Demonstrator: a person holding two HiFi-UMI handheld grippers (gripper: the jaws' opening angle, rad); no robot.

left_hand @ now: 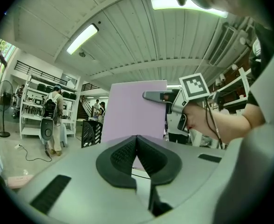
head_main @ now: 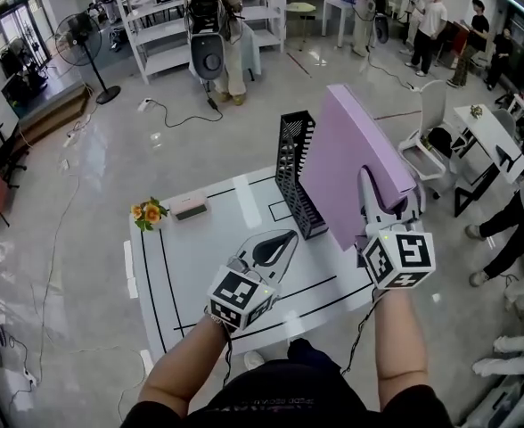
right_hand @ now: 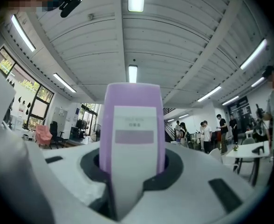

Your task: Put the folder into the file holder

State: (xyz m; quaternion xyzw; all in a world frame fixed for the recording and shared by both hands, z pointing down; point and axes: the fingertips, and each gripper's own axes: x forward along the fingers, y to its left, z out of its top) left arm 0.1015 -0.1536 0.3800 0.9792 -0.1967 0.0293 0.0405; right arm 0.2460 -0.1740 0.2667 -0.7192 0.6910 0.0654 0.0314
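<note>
A lilac folder is held upright above the right side of the white table, and my right gripper is shut on its lower spine edge. In the right gripper view the folder's spine with its white label fills the gap between the jaws. The black mesh file holder stands on the table just left of the folder, apart from it. My left gripper is shut and empty over the table's middle, nearer me than the holder. The left gripper view shows the folder, the holder and the right gripper.
A small bunch of orange flowers and a pink block lie at the table's far left. Black tape lines cross the tabletop. A white chair stands to the right. A person with a backpack stands at shelves beyond, and a fan stands at the left.
</note>
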